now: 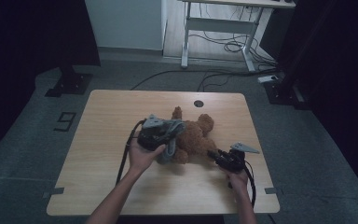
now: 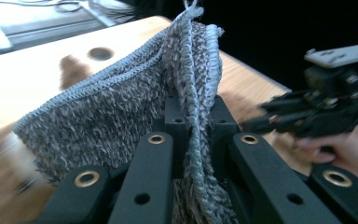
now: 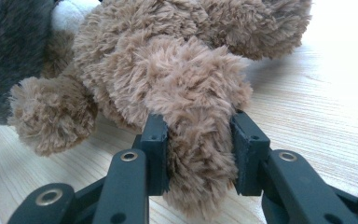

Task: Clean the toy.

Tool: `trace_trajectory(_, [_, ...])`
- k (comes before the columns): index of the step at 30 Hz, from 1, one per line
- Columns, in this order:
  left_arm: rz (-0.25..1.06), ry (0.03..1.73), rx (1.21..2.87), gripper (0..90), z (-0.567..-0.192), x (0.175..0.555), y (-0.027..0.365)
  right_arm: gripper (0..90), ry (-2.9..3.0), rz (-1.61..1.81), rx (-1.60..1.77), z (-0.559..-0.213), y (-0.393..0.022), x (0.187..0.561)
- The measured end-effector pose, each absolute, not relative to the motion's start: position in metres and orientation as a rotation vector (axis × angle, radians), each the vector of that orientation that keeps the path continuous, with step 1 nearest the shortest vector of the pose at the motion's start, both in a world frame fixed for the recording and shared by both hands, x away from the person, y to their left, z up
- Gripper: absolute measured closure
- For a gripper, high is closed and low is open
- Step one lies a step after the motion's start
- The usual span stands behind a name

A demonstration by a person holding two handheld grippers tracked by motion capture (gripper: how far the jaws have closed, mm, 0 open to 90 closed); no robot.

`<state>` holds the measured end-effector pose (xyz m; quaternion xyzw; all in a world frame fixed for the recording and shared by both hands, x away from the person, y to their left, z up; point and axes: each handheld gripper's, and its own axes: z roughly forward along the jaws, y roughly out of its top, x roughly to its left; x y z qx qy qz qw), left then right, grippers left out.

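A light wooden table (image 1: 102,140) with a round cable hole (image 1: 198,103) stands on dim grey floor (image 1: 23,140) marked with a taped figure (image 1: 65,121) — beyond it a white-framed desk (image 1: 223,23) over loose cables (image 1: 233,46), a pale wall (image 1: 126,23), and black curtains (image 1: 28,32) at both sides.
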<state>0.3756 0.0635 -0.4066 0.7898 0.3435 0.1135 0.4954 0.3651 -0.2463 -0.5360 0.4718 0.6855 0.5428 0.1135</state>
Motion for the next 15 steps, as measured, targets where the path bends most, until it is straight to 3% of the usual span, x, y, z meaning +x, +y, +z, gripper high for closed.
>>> trace_trajectory(8, [0.223, 0.774, 2.036, 82.4, -0.433, 0.390, -0.017, 63.5, 2.014, 1.596, 1.387, -0.537, -0.248, 0.365])
trace_trajectory(15, [0.165, 0.839, 2.090, 82.2, -0.476, 0.398, -0.023, 63.5, 2.023, 1.581, 1.380, -0.537, -0.248, 0.366])
